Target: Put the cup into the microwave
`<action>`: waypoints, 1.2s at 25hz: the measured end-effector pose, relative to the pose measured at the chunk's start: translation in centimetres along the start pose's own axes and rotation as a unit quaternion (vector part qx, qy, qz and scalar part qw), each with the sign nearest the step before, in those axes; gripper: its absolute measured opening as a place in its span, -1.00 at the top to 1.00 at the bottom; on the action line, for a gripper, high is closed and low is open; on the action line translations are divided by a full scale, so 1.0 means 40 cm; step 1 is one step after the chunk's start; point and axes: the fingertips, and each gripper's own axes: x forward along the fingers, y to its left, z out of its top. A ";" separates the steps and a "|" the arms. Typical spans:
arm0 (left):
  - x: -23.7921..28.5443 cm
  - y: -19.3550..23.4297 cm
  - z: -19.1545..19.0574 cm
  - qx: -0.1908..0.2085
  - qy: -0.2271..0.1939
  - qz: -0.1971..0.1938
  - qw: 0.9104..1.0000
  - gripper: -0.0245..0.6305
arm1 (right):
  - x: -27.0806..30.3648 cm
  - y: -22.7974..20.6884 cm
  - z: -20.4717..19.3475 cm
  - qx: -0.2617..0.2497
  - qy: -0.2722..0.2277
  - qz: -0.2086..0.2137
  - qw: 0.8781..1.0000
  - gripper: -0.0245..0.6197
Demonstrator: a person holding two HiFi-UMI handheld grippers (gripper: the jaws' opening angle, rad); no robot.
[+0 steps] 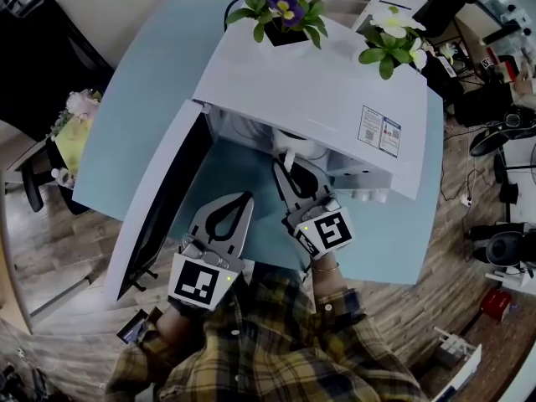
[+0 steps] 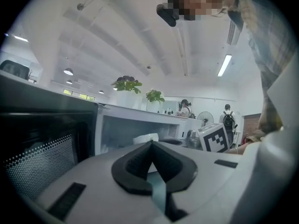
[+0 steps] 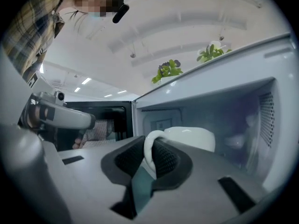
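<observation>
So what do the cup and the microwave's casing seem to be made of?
Cup: probably glazed ceramic, going by its smooth, glossy white surface and thick, rounded handle. Microwave casing: likely painted sheet metal, though plastic is possible; the panels are flat, matte white, with crisp edges.

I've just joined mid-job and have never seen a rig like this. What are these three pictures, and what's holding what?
No robot arm here: a person holds a two-jaw gripper in each hand. The head view looks down from their head; the other two cameras ride on the grippers, looking along the jaws. A white microwave, door open, stands on a blue table, two potted plants on top. The right gripper is shut on the handle of a white cup at the oven's mouth. The left gripper is shut and empty.
</observation>
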 end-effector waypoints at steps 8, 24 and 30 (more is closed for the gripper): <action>0.011 -0.020 -0.005 0.008 -0.005 -0.010 1.000 0.95 | 0.014 -0.018 -0.006 -0.010 -0.015 -0.016 1.000 0.77; -0.011 -0.004 -0.055 -0.018 0.014 -0.004 1.000 0.95 | 0.072 -0.102 -0.023 -0.031 -0.057 -0.113 0.991 0.77; -0.018 0.000 -0.061 -0.021 0.015 -0.003 1.000 0.95 | 0.110 -0.107 -0.046 -0.037 -0.046 -0.141 0.988 0.78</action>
